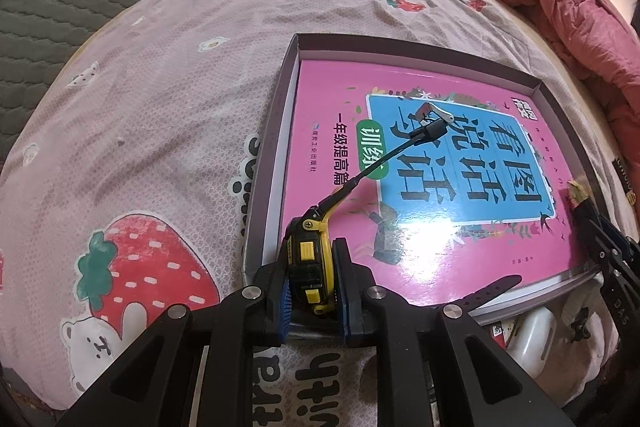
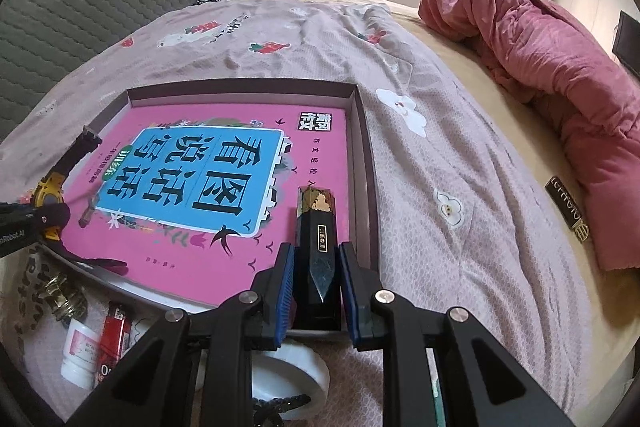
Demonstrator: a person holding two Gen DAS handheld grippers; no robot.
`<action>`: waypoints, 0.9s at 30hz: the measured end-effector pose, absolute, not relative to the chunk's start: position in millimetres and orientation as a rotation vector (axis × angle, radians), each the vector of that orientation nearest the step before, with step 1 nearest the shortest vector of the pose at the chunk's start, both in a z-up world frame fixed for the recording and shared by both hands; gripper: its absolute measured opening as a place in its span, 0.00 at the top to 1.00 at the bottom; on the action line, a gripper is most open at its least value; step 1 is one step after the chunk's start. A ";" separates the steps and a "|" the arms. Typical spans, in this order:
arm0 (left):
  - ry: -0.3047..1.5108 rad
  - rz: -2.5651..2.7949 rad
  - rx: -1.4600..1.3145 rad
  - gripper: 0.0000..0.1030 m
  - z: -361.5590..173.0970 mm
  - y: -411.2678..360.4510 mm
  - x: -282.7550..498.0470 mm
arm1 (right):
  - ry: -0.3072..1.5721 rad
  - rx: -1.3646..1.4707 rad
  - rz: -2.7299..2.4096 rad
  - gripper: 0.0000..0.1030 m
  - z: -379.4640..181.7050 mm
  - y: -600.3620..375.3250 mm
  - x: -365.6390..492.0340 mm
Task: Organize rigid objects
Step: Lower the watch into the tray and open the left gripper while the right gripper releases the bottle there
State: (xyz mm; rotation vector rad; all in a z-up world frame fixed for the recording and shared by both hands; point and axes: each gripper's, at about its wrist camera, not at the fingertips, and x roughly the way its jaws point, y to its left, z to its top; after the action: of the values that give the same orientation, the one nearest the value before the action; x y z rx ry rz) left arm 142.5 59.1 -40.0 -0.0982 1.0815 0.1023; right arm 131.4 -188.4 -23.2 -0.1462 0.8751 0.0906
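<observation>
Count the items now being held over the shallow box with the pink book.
2: the yellow-and-black watch in the left gripper at the box's left edge; the black bar in the right gripper near its right wall.

I count one shallow box [image 2: 366,163], one pink book [image 2: 192,247], one yellow watch [image 1: 310,259], one black stick [image 2: 318,239], one white bottle [image 2: 78,359], one red lighter [image 2: 114,335] and one white tape roll [image 2: 296,371].

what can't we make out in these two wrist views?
- Left wrist: the watch face, turned edge-on between the left gripper pads.
- Left wrist: items at bottom right, hidden by the right gripper and the box.
- Right wrist: white round object, covered by the gripper frame.
- Right wrist: label on the black bar, too small.
</observation>
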 end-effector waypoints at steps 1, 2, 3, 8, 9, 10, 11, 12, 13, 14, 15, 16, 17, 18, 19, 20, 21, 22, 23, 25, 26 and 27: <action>1.080 0.103 -0.097 0.82 -40.1 59.3 142.4 | 0.876 -0.136 0.094 0.78 -22.6 -189.7 130.9; 1.080 0.103 -0.096 0.82 -40.0 59.7 141.9 | 0.877 -0.129 0.098 0.78 -22.5 -190.3 130.2; 1.078 0.104 -0.097 0.82 -39.9 59.8 141.5 | 0.878 -0.125 0.102 0.78 -22.5 -190.7 129.6; 1.070 0.099 -0.107 0.82 -39.1 62.1 139.4 | 0.875 -0.096 0.108 0.78 -20.9 -193.2 125.7; 1.070 0.097 -0.110 0.82 -38.9 62.4 139.1 | 0.873 -0.094 0.108 0.78 -20.3 -193.3 124.4; 1.070 0.097 -0.113 0.81 -38.7 62.6 138.7 | 0.870 -0.094 0.108 0.78 -19.9 -192.8 123.5; 1.070 0.096 -0.113 0.81 -38.3 62.9 138.6 | 0.865 -0.095 0.107 0.78 -19.0 -192.5 122.0; 1.069 0.096 -0.112 0.81 -38.0 62.6 138.4 | 0.860 -0.096 0.104 0.78 -17.8 -192.8 121.0; 1.069 0.097 -0.111 0.81 -37.8 62.5 138.2 | 0.853 -0.095 0.099 0.78 -16.5 -193.6 119.4; 1.069 0.097 -0.110 0.81 -37.5 62.7 137.8 | 0.848 -0.088 0.099 0.78 -15.4 -195.2 118.1; 1.068 0.098 -0.108 0.81 -37.0 62.6 137.4 | 0.846 -0.082 0.098 0.78 -14.5 -197.2 117.6; 1.069 0.098 -0.107 0.81 -36.9 62.5 137.4 | 0.845 -0.076 0.092 0.78 -13.8 -199.0 116.9; 1.068 0.098 -0.108 0.81 -36.8 62.5 137.1 | 0.843 -0.070 0.090 0.78 -13.3 -200.9 116.6; 1.069 0.097 -0.109 0.81 -36.7 62.6 136.8 | 0.845 -0.059 0.094 0.78 -12.9 -202.9 116.1; 1.069 0.097 -0.110 0.80 -36.5 62.4 136.5 | 0.845 -0.050 0.098 0.78 -12.3 -204.3 115.9; 1.068 0.096 -0.110 0.80 -36.3 62.4 136.0 | 0.844 -0.045 0.098 0.78 -11.4 -205.2 115.3; 1.068 0.095 -0.109 0.80 -36.1 62.1 135.5 | 0.843 -0.044 0.097 0.78 -10.6 -205.2 114.4; 1.067 0.093 -0.109 0.80 -35.8 62.1 134.9 | 0.839 -0.044 0.096 0.78 -9.3 -205.4 113.1; 1.066 0.092 -0.109 0.80 -35.7 62.0 135.0 | 0.835 -0.043 0.096 0.78 -8.2 -205.7 112.0; 1.064 0.090 -0.113 0.79 -34.9 62.3 133.9 | 0.829 -0.031 0.102 0.78 -5.2 -207.3 109.6; 1.063 0.089 -0.116 0.79 -34.7 62.4 133.4 | 0.825 -0.027 0.104 0.78 -4.0 -207.8 108.0; 1.061 0.088 -0.118 0.79 -34.3 62.3 133.0 | 0.821 -0.025 0.107 0.78 -2.5 -208.1 106.4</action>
State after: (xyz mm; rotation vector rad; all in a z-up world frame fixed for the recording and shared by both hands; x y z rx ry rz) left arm 133.0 62.3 -34.3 -0.1179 1.0614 0.0883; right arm 106.4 -208.1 -2.5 -0.0252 0.8214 0.1072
